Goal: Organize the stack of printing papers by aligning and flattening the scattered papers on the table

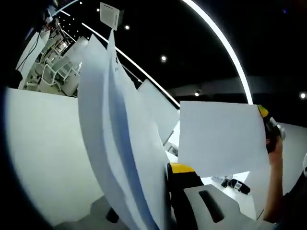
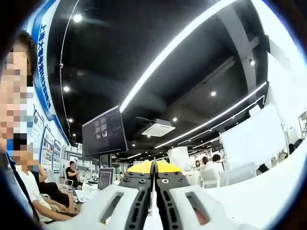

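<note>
We hold the papers (image 1: 115, 143) upright, both the left gripper (image 1: 163, 201) and right gripper (image 2: 154, 201) clenched on them, to square their edges.

Dark ceiling; glaring strip lights (image 2: 182, 38); fisheye-bent edges; sharp focus.

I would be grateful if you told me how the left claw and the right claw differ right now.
The left claw holds a thick, curving sheaf of white paper that rises high in front of its camera; the right claw pinches only a thin paper edge, its jaws nearly touching. The left claw shows one jaw beside the sheaf; the right shows both. Both have yellow tips, and both point up towards the ceiling.
</note>
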A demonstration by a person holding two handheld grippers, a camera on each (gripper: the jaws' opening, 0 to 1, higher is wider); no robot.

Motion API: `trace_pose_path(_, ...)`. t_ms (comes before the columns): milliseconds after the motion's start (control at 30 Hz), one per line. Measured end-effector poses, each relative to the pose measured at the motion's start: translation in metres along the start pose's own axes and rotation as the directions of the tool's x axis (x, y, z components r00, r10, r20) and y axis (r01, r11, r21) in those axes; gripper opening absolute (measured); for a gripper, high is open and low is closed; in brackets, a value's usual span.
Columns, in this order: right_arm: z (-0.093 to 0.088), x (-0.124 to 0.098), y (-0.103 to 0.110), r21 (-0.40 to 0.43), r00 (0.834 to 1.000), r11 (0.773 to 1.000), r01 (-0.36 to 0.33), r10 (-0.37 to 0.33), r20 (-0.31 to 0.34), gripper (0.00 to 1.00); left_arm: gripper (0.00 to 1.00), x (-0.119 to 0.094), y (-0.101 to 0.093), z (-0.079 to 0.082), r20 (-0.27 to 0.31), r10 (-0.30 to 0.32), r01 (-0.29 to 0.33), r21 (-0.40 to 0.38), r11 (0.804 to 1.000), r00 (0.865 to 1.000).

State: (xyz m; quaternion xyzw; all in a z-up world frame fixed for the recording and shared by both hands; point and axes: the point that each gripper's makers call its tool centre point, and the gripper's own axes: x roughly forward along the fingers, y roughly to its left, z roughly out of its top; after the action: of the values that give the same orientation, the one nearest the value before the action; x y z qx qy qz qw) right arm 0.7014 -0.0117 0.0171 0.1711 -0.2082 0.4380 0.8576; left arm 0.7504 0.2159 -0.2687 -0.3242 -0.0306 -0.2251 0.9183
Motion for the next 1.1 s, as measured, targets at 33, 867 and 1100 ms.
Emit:
trace_pose_path(33,0.001,0.0,0.001,0.0,1.0,1.0,-0.003,0.003,0.005,0.0,0.09,0.0,0.0,0.0,0.0,0.0,0.0,0.0,1.0,1.0)
trace_pose_path(867,-0.012,0.017,0.022,-0.004,0.999,0.999,-0.044,0.044,-0.003,0.0,0.09,-0.001,0.0,0.001,0.001,-0.003,0.003,-0.008,1.0,1.0)
trace_pose_path(1100,-0.018,0.017,0.02,0.002,0.999,0.999,-0.038,0.038,-0.01,0.0,0.09,-0.001,0.0,0.001,0.001,-0.003,0.003,-0.008,1.0,1.0)
